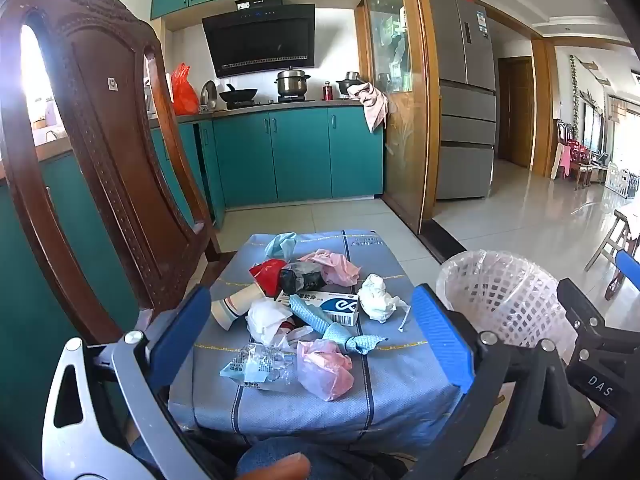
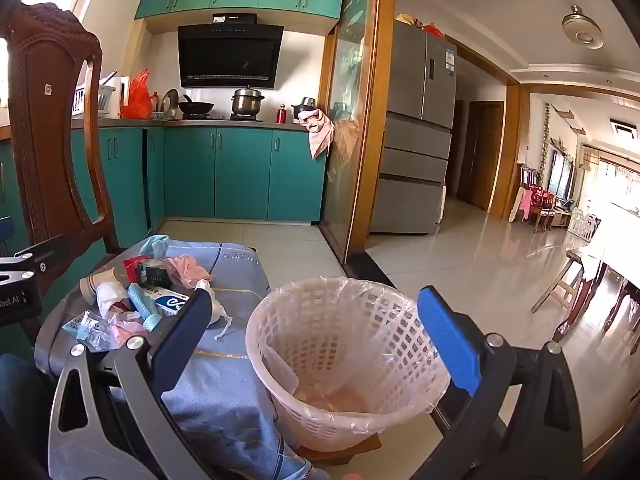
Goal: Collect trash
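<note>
Now | left gripper (image 1: 312, 332) spread wide, empty, pile of crumpled trash (image 1: 304, 312) on blue cloth-covered stool (image 1: 400, 384) straight ahead, nearer this hand | right gripper (image 2: 316, 332) spread wide, empty, facing lined white mesh basket (image 2: 340, 360), right of stool

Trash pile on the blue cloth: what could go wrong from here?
The pieces overlap, so closing on the pink bag may drag the clear wrapper along. The white tissue is light and could miss the basket. The basket stands on a small board, so a knock might tip it.
</note>
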`<action>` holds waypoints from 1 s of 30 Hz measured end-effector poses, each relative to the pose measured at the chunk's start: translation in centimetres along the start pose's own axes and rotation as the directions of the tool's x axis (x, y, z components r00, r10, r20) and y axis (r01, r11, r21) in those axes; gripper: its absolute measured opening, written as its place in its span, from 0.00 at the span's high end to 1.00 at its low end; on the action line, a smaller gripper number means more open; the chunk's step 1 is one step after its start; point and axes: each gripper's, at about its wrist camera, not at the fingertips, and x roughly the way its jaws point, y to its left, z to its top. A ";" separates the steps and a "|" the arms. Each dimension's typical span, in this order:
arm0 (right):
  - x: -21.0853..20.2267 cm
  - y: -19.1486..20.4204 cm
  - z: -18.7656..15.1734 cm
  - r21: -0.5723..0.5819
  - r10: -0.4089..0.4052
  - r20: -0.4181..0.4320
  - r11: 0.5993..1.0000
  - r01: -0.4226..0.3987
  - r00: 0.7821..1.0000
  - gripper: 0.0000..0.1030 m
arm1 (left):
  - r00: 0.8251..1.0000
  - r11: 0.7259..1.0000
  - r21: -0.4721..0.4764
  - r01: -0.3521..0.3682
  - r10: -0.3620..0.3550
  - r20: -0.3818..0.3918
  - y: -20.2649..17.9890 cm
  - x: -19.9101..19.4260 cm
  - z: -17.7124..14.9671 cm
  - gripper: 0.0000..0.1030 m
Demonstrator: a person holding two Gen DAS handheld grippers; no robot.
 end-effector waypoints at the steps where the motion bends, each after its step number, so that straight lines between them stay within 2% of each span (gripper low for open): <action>1: 0.0 0.0 0.0 -0.003 -0.001 -0.005 1.000 0.001 1.000 0.03 | 1.000 1.000 -0.001 0.000 0.000 0.000 0.0 0.0 0.0 0.03; 30: 0.1 0.0 0.1 -0.004 -0.010 0.002 1.000 0.010 1.000 0.03 | 1.000 1.000 -0.002 0.001 -0.001 -0.003 0.0 0.0 0.0 0.03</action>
